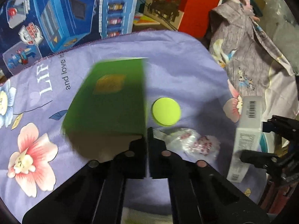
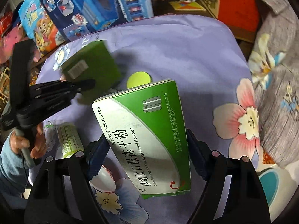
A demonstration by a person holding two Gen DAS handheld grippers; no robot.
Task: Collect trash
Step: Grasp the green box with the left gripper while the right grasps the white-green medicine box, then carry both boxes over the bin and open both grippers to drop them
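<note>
A green-and-white medicine box [image 2: 147, 136] is being held above the floral-clothed counter [image 2: 196, 56] between the right tool's [image 2: 144, 149] fingers. A blurred green carton [image 1: 110, 100] is being gripped at its edge by the closed left tool [image 1: 147, 136]. A lime lid [image 1: 166, 111] and crumpled wrapper [image 1: 194, 142] are lying nearby.

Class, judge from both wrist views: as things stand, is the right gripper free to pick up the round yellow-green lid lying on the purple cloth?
Probably not yet. The right gripper is clamped on the green-and-white medicine box, so its jaws are full, though the lid itself lies uncovered.
</note>
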